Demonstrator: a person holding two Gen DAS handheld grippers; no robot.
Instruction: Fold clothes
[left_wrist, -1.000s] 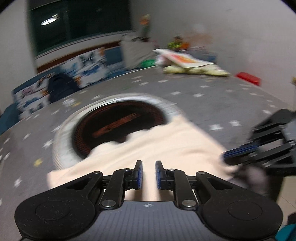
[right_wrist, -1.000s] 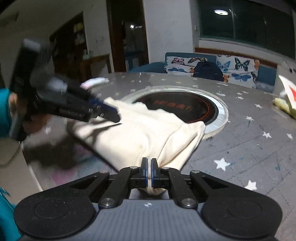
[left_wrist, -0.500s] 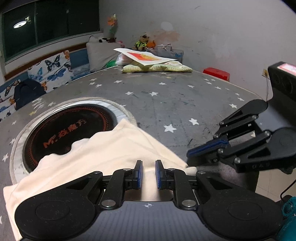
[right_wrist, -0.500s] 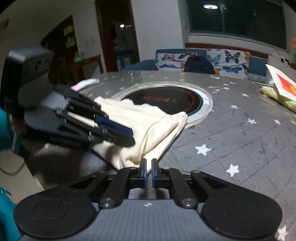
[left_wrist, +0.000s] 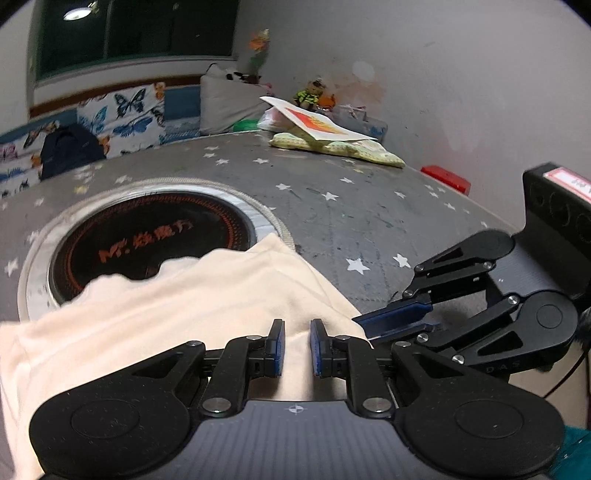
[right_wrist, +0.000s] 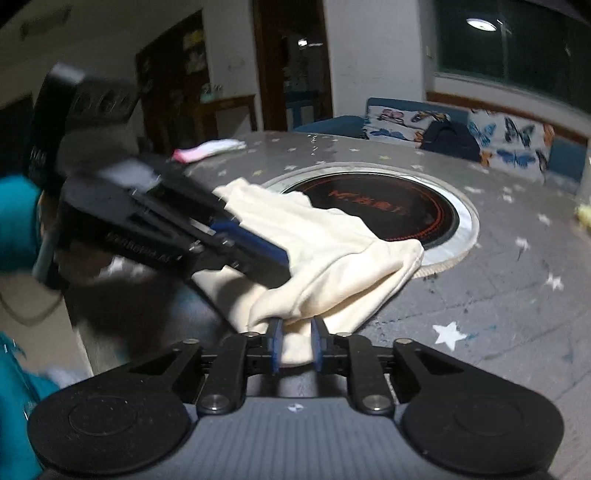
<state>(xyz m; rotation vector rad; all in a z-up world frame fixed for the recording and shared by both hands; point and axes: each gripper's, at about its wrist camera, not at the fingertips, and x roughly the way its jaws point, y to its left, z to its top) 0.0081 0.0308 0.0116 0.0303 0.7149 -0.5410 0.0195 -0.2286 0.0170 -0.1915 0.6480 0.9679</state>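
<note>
Star-patterned grey tabletop (left_wrist: 369, 229) carries one cream garment (left_wrist: 192, 306), lying at the near edge and partly over the round hotplate (left_wrist: 155, 243). Two tongs work it: the left gripper (left_wrist: 294, 347) has its fingers parted with cloth between them, and the right gripper (right_wrist: 294, 345), also parted, straddles a bunched corner, probably to gather the edge for a fold.

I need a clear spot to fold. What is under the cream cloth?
The cloth lies on the starred table, its far edge over the round burner and its rim. Anything beneath the cloth is hidden.
</note>
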